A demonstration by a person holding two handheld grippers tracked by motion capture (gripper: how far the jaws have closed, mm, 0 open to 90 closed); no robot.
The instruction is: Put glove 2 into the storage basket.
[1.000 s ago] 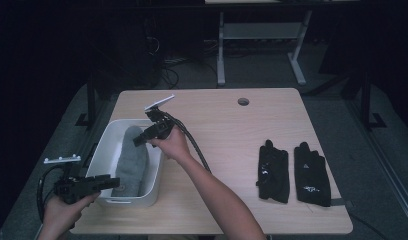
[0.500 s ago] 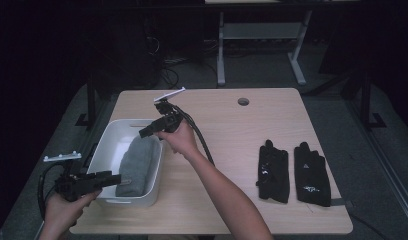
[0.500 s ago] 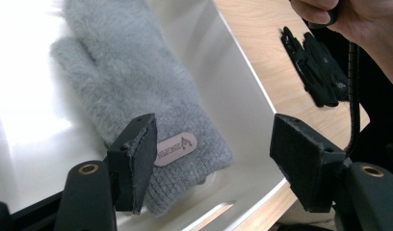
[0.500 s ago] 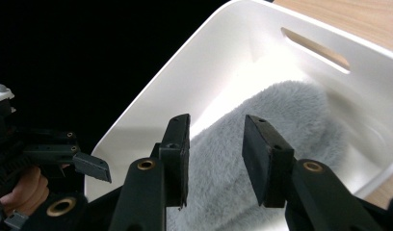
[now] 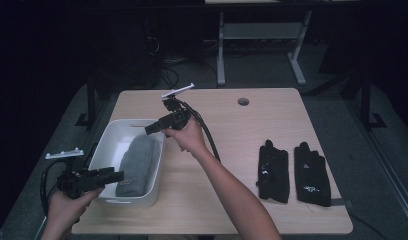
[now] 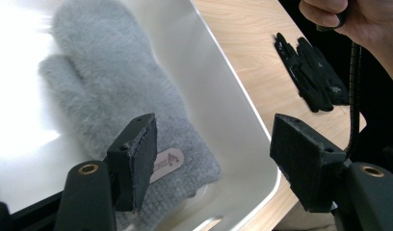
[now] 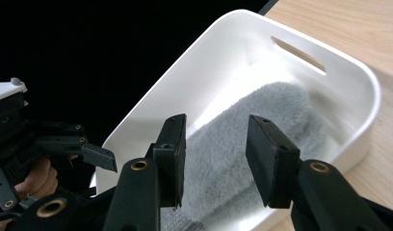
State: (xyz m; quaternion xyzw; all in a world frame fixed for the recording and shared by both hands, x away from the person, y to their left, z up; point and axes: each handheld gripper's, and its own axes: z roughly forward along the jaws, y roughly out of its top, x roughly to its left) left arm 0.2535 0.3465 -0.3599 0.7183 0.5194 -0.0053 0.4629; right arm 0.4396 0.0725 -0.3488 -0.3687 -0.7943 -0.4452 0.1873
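Note:
A grey fluffy mitten [image 5: 137, 162] [image 6: 112, 96] [image 7: 242, 149] lies inside the white bin [image 5: 104, 150] [image 6: 242, 110] [image 7: 348, 67] at the table's left. My right gripper [image 5: 151, 129] [image 7: 216, 154] hovers above the bin's far right rim; its jaws have just been opening and hold nothing. My left gripper [image 5: 114, 176] [image 6: 211, 159] stands open at the bin's near left corner, over the mitten's cuff without touching it. Two black gloves [image 5: 292, 170] [image 6: 310, 72] lie side by side on the table's right.
The wooden table [image 5: 227, 200] has a round cable hole [image 5: 243, 101] near its far edge. A black cable [image 5: 207, 135] trails from my right gripper along the forearm. Dark floor and a desk frame lie beyond the table.
My right gripper has risen out of the bin and drawn back toward the far right rim, with its jaws parting. The mitten now lies free in the bin. The left hand stayed put.

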